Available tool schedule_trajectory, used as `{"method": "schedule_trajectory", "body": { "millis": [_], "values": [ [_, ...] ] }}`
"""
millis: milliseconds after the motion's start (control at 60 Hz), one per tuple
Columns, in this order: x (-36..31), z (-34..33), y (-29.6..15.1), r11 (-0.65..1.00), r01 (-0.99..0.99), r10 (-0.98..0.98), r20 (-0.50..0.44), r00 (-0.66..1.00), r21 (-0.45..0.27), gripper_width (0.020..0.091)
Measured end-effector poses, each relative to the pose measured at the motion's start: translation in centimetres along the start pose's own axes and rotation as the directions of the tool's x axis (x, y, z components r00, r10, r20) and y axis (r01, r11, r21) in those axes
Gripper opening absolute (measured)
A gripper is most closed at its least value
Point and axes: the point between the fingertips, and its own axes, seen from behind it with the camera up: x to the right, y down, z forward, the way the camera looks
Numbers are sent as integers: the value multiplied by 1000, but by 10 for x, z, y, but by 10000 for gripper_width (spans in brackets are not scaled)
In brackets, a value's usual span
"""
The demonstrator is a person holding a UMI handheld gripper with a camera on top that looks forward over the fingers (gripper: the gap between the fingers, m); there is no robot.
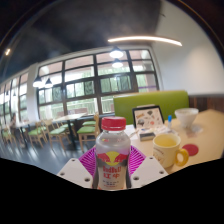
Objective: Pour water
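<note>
Room: large windows [95,80] fill the upper left and centre; a ceiling light strip [158,41] runs at upper right; tables and chairs stand at far left.
Table: a pale table [205,135] carries the things at lower right.
Around: a yellow mug [167,150] sits just right of the bottle; a white cup [186,119] and a framed card [148,117] stand beyond, before a green bench [150,101].
Bottle: a red-capped water bottle [112,152] stands upright at lower centre.
Jaws: the gripper [112,168] has its pink pads [89,161] pressed against both sides of the bottle.

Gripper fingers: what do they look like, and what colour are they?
The gripper has two pale, whitish fingers with chunky, angled ends. Each wears a bright magenta pad with ridged stripes on its inner side. No cables, markings or sleeve can be seen.
</note>
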Motion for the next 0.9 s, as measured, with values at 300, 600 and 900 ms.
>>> {"method": "schedule_trajectory", "body": {
  "millis": [300,600,900],
  "values": [
    [58,37,-38,473,-876,879,118,462,-95,367],
    [109,45,-46,-196,-980,975,106,-197,-21,374],
    [118,36,-54,-400,-916,912,101,-398,2,375]
  ]
}}
